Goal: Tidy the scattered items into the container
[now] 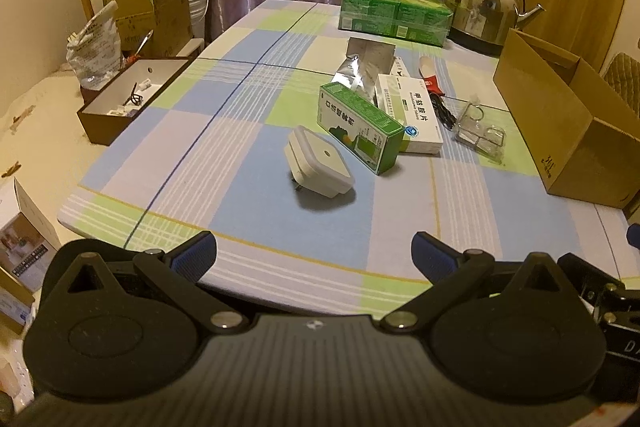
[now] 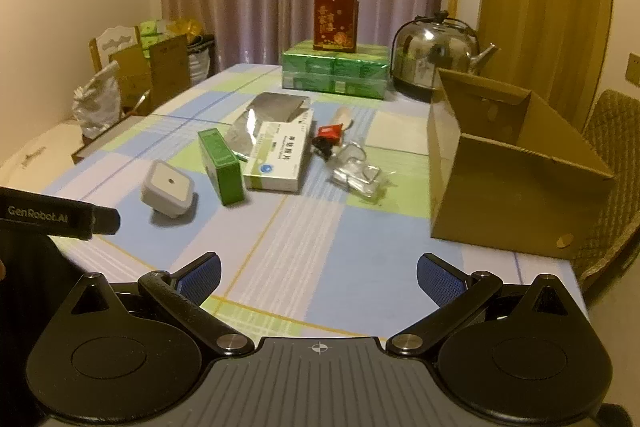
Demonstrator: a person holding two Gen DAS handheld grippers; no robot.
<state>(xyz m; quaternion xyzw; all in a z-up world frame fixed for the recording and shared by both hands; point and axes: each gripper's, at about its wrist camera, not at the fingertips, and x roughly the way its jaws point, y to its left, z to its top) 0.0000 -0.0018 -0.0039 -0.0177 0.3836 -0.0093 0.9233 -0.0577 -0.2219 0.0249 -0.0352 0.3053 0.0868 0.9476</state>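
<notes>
1. Both empty and spread wide: left gripper (image 1: 314,251) and right gripper (image 2: 318,275), hovering at the near table edge, well short of the cardboard box (image 2: 516,183).
2. Scattered left of the cardboard box: white plug adapter (image 1: 318,167), green carton (image 1: 358,127), white medicine box (image 1: 414,115), foil pouch (image 1: 366,65), clear plastic piece (image 1: 480,129).
3. Risk of slipping: rounded adapter, prongs underneath, easy to tip when pinched.
4. Risk of dragging neighbours: green carton touching the medicine box.
5. Possibly a black cable beside the medicine box, hard to tell; could snag.
6. Risk of pushing the light cardboard box off the table edge.
</notes>
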